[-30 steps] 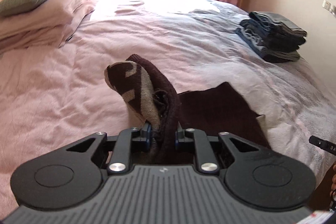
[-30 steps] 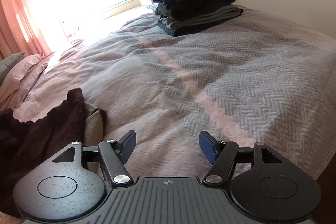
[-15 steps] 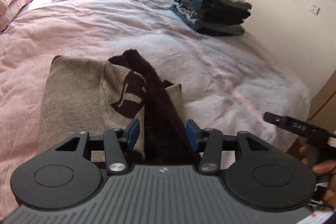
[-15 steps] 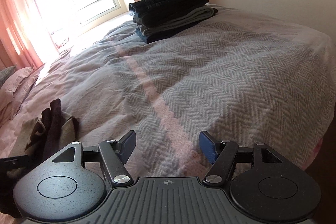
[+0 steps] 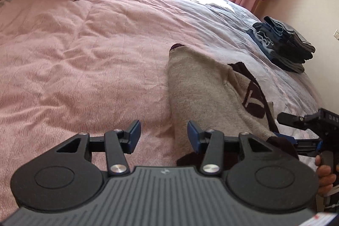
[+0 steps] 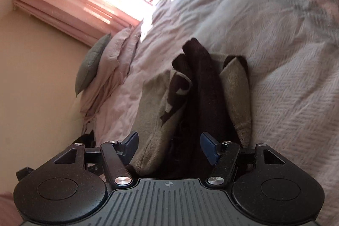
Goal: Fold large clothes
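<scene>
**Both tools apart over the sweater**

Your left gripper (image 5: 163,133) is spread wide, empty; the beige-and-brown sweater (image 5: 203,94) lies on the bed (image 5: 74,56) just ahead to its right. Your right gripper (image 6: 169,146) gapes too, the sweater's bunched folds directly ahead between its fingers.

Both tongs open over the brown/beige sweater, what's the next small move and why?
Probably close the right tongs on the near edge of the sweater. They are open with the bunched dark fabric between their fingers, while the left tongs are open at its beige side, holding nothing. The sweater lies rumpled on the bed, so it needs a grip before another fold.
</scene>
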`<state>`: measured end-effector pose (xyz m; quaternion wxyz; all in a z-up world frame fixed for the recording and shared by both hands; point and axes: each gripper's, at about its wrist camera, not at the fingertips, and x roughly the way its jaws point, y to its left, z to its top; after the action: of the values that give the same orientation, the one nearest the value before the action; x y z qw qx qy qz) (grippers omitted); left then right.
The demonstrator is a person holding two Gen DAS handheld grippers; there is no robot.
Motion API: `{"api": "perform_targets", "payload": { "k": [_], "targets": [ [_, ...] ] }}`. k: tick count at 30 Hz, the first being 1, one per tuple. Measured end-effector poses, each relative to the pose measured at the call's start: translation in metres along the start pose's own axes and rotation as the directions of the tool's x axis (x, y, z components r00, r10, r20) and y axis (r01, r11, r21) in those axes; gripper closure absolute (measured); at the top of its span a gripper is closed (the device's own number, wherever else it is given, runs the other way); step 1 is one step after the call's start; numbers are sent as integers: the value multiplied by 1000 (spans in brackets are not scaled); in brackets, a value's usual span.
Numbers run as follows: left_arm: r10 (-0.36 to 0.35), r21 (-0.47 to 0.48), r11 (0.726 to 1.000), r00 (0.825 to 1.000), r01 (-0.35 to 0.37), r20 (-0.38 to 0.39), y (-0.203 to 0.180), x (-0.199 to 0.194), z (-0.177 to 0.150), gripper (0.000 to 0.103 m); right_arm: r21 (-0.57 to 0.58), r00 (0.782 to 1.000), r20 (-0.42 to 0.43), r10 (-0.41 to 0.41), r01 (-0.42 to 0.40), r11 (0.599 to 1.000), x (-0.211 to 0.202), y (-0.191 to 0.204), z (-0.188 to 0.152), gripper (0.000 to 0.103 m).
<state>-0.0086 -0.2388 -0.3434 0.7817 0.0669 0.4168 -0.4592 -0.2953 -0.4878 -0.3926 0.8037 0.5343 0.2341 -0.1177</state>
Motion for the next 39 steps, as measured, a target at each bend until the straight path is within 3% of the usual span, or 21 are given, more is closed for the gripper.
{"api": "perform_targets", "payload": {
  "k": [4, 10, 11, 13, 14, 15, 18, 21, 25, 27, 29, 31, 33, 36, 39],
  "targets": [
    [-53, -21, 998, 999, 53, 8, 6, 5, -8, 60, 111, 999, -24, 34, -31, 993, 19, -11, 14, 40],
    [-92, -23, 995, 996, 92, 20, 10, 9, -8, 60, 2, 997, -77, -6, 6, 1000, 48, 2, 18, 41],
    [-93, -22, 995, 995, 94, 21, 10, 9, -8, 60, -18, 997, -77, -16, 15, 1000, 52, 3, 16, 45],
    [-91, -19, 996, 996, 92, 20, 9, 9, -8, 60, -41, 997, -70, -14, 11, 999, 57, 4, 13, 76],
    [-93, -17, 996, 995, 93, 21, 9, 9, -7, 60, -56, 999, -51, -5, 3, 998, 56, 6, 11, 85],
    [-100, -11, 995, 995, 101, 24, 8, 7, -6, 60, -95, 1000, -17, -5, 4, 995, 51, 12, 10, 86],
    [-138, 28, 990, 989, 136, 50, 1, 0, -3, 60, -280, 993, 118, -11, 44, 959, 23, 42, 6, 87],
    [-178, 67, 983, 983, 174, 55, -10, -2, -2, 60, -342, 980, 196, -19, 86, 936, -5, 51, 1, 87],
    [-184, 113, 977, 983, 182, 10, -28, 10, -12, 62, -317, 962, 229, -148, 217, 923, -17, 23, -8, 87],
    [-198, 122, 973, 980, 197, -3, -34, 15, -18, 63, -270, 957, 237, -170, 233, 934, -21, 4, -9, 87],
    [-188, 130, 974, 982, 188, -9, -37, 18, -22, 63, -265, 965, 205, -165, 217, 940, -21, -5, -12, 87],
    [-165, 137, 977, 986, 165, -15, -38, 21, -22, 62, -220, 971, 168, -167, 203, 954, -18, -14, -12, 83],
    [-161, 133, 978, 987, 161, -13, -37, 18, -21, 63, -186, 967, 176, -186, 218, 958, -20, -16, -7, 67],
    [-127, 177, 977, 992, 122, 20, -41, 4, -19, 65, -197, 925, 273, -265, 323, 925, -42, 0, -10, 58],
    [-143, 248, 961, 988, 125, 56, -51, -9, -21, 65, -356, 875, 412, -255, 412, 839, -66, 39, -42, 59]
  ]
}}
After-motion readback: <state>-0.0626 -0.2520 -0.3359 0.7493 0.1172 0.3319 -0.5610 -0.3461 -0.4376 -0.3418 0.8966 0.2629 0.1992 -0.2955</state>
